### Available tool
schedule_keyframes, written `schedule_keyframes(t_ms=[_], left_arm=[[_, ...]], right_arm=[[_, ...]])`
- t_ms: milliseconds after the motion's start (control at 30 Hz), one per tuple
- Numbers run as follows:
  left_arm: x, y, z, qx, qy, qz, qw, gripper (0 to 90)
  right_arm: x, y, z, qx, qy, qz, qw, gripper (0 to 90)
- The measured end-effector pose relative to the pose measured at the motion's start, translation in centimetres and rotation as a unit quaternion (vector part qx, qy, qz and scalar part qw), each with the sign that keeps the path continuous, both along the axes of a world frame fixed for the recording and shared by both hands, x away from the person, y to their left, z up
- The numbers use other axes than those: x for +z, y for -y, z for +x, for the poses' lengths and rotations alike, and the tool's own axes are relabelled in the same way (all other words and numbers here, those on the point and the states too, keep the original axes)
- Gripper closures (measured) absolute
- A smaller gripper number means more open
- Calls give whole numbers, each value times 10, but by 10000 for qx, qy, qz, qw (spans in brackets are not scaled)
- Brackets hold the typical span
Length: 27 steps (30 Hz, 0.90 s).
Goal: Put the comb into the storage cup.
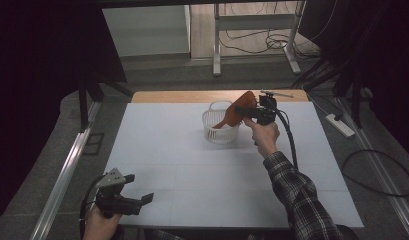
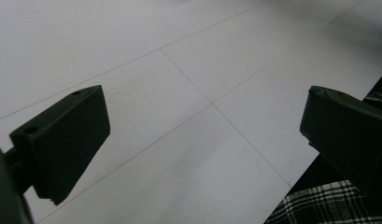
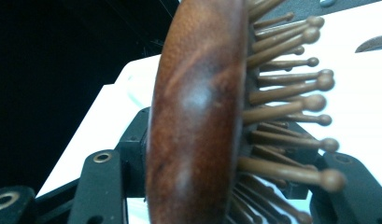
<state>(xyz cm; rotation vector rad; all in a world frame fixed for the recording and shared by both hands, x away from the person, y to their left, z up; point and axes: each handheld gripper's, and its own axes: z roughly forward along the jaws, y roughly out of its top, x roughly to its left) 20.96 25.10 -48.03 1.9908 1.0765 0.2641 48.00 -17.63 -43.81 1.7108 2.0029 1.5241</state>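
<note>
A wooden hairbrush (image 1: 238, 113) is shown at the white plastic basket (image 1: 220, 127) near the far middle of the white desk (image 1: 167, 150). In the high view the brush is seen tilted, its handle end down inside the basket and its head raised over the right rim, where the right tool (image 1: 253, 113) meets it. In the right tool's view the brush head (image 3: 198, 112) stands between the jaws with its wooden bristles (image 3: 291, 93) pointing to the right; a gap appears beside the jaw on the bristle side, so the jaws are judged to stand parted around the head rather than pressed on it. The step in hand is therefore taken to be the release of the brush into the basket. The next move would call for the right tool to be drawn back clear of the bristles without catching them, so that the brush is left leaning in the basket and the basket is not tipped. The left tool (image 1: 138, 189) is held at the near left corner of the desk, well apart from the basket, its jaws wide apart over bare desk with nothing between them.
</note>
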Motion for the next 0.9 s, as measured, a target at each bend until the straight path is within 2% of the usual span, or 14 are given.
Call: schedule_keyframes(t_ms=[467,633,900], left_arm=[[0,0,0,-3,-14,-19,10000,16],[0,-1,0,-3,-19,-23,10000,17],[0,-1,0,6,-19,-44,10000,16]], right_arm=[[-1,0,0,124,49,-311,9994,331],[0,-1,-1,199,85,-369,9991,274],[1,-3,-3,346,180,-617,9973,193]])
